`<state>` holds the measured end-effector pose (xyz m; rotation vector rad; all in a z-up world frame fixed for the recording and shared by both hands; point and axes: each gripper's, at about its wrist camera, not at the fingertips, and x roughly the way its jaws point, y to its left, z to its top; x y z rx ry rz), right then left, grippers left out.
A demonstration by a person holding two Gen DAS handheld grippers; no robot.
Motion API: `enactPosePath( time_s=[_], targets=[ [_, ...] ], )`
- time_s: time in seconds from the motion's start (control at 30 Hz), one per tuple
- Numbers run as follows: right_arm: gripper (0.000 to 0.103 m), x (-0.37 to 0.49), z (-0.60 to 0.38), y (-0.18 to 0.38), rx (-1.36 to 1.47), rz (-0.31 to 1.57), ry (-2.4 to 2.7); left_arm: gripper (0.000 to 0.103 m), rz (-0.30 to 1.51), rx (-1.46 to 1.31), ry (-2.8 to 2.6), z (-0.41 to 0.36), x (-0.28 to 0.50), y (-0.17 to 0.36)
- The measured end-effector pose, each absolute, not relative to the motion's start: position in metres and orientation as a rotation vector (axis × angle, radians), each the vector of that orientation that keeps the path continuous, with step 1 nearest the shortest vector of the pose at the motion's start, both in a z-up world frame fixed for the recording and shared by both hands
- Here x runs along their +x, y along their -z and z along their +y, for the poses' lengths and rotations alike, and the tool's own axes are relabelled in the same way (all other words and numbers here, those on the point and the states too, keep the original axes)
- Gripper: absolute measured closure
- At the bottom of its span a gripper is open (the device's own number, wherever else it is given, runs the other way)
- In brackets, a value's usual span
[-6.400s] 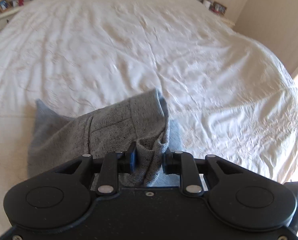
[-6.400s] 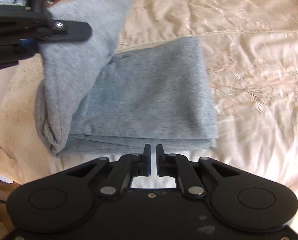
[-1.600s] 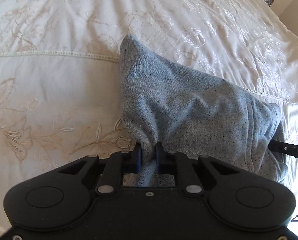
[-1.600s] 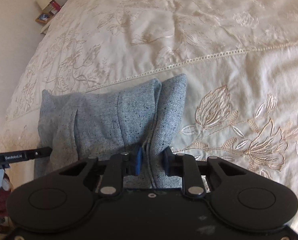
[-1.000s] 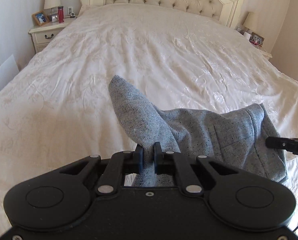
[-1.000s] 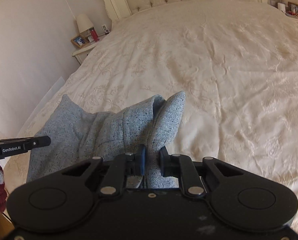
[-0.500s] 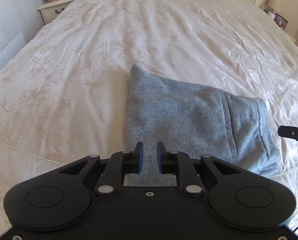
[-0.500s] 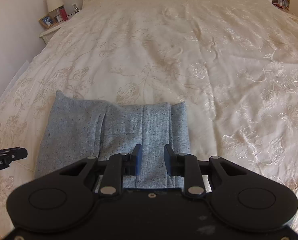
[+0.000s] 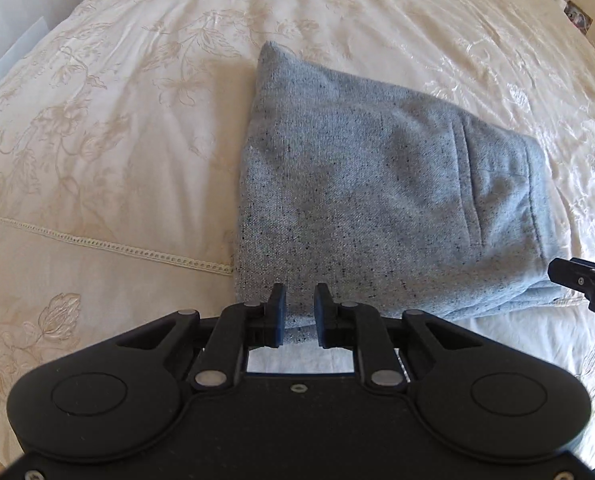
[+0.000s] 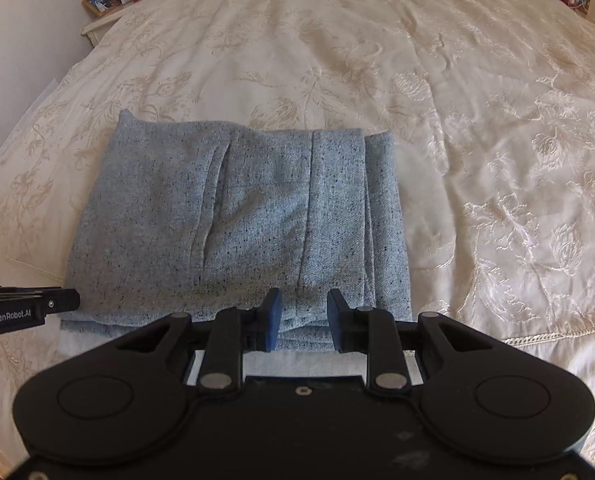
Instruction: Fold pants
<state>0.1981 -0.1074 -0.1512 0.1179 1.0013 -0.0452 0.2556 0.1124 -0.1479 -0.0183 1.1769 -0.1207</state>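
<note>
On bed (image 10: 437, 60), near edge: grey pants (image 10: 241, 216), folded to flat rectangle, lying free. Left hand-held gripper (image 9: 299, 316) at near-left corner, jaws apart, not pinching cloth. Right hand-held gripper (image 10: 303, 316) at near-right corner, jaws opening, cloth between but unpressed. Prob. released so fold stays put.

"GenRobot.AI" printed white on left tool (image 10: 25, 311), at frame's left edge.
</note>
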Motion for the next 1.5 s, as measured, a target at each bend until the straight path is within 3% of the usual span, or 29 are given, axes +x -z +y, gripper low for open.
enactPosePath(
  time_s=[0.13,0.67,1.5],
  targets=[
    [0.071,0.173,-0.104,0.123,0.099,0.936,0.045,0.08,1.145,-0.026,0.097,0.104,0.237,0.122],
    [0.07,0.063,-0.105,0.051,0.193,0.881,0.038,0.08,1.079,-0.011,0.087,0.067,0.147,0.059],
    [0.069,0.032,-0.106,0.038,0.176,0.844,-0.002,0.079,1.006,0.023,0.078,0.049,0.106,0.036]
  ],
)
